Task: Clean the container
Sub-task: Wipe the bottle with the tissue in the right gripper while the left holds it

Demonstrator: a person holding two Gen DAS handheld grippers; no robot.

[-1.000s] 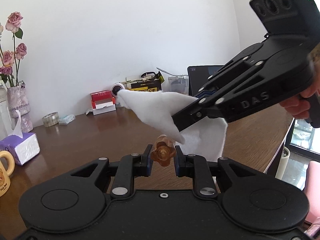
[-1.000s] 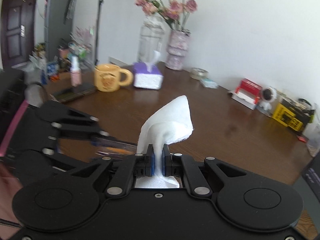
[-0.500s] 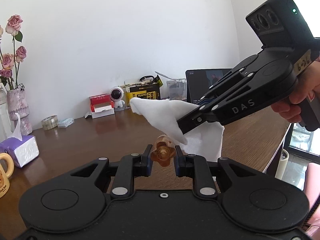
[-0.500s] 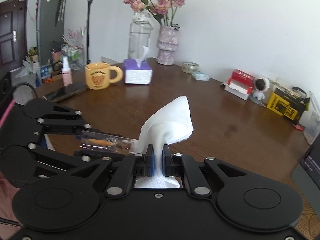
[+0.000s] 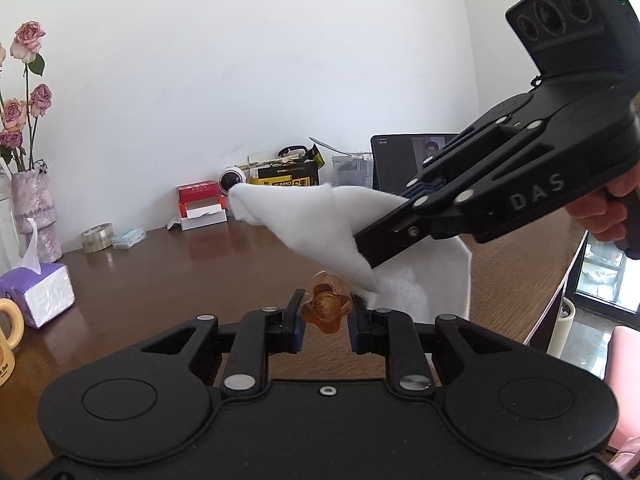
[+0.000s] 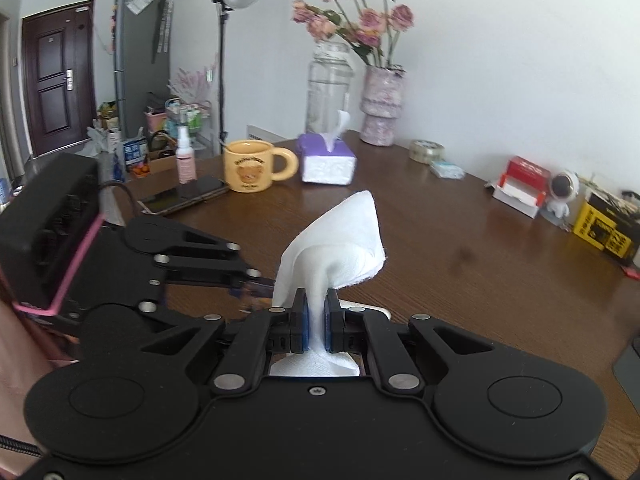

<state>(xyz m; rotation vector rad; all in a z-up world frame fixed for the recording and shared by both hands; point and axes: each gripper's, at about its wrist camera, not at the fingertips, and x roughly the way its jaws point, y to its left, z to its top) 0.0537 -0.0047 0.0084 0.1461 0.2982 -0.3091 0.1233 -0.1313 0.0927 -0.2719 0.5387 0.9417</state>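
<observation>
1. The left claw [image 5: 325,312] is clamped on a small amber transparent container [image 5: 325,307], held above the dark wooden worktop [image 5: 200,280]
2. The right claw [image 6: 316,322] is pinched shut on a white cloth [image 6: 340,240], whose folded point rises above the fingers
3. In the left wrist view the cloth hangs just behind the container; whether they touch cannot be told
4. A hand [image 5: 612,216] grips the right claw's handle at the frame's right edge
5. Farther back on the worktop stand a yellow mug [image 6: 252,166], a purple tissue box [image 6: 326,160] and a vase of pink roses [image 6: 382,108]
</observation>
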